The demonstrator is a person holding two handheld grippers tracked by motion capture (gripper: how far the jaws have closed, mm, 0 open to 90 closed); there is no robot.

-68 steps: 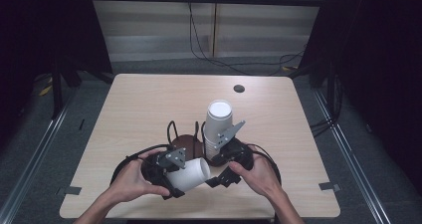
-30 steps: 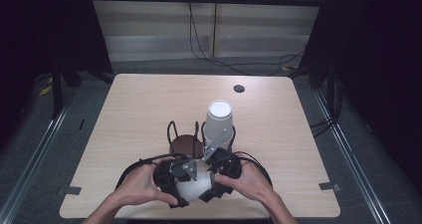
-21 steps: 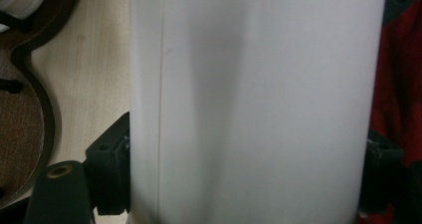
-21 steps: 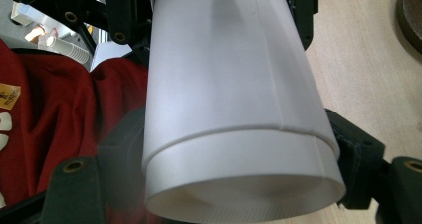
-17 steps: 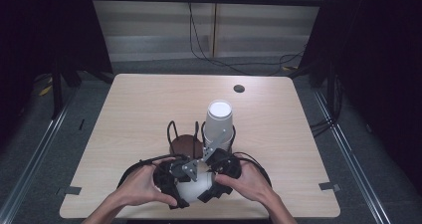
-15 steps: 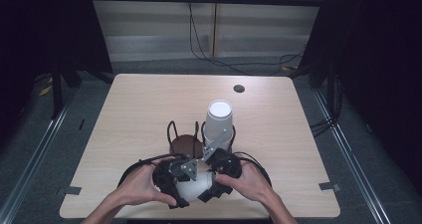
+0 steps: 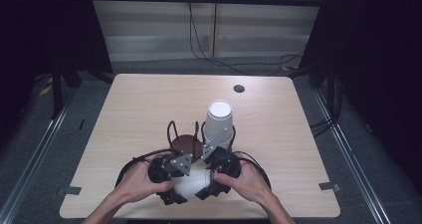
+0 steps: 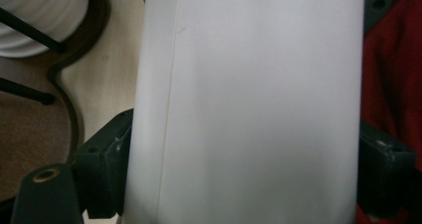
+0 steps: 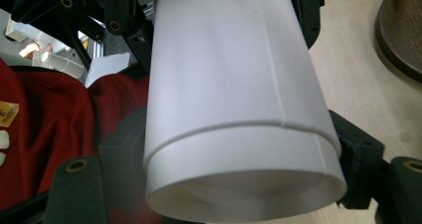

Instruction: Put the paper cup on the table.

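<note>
A white paper cup (image 7: 191, 184) lies on its side just above the table's front edge, between both grippers. My right gripper (image 7: 206, 181) is shut on it. In the right gripper view its jaws press the walls of the cup (image 9: 234, 84) near the wide rim. My left gripper (image 7: 180, 186) is at the cup's narrow end. Its jaws have just been opening. In the left gripper view they stand close on either side of the cup (image 8: 249, 99) without squeezing it.
An upturned stack of white cups (image 7: 219, 118) stands in a black wire holder with a round brown base (image 7: 186, 143), just beyond the grippers. A small dark hole (image 7: 239, 88) marks the wooden table (image 7: 139, 109) farther back. Cables trail around both hands.
The right gripper has come from beside the cup stack onto the cup the left gripper held. Both hands drew back toward the table's front edge, then kept nearly still.
</note>
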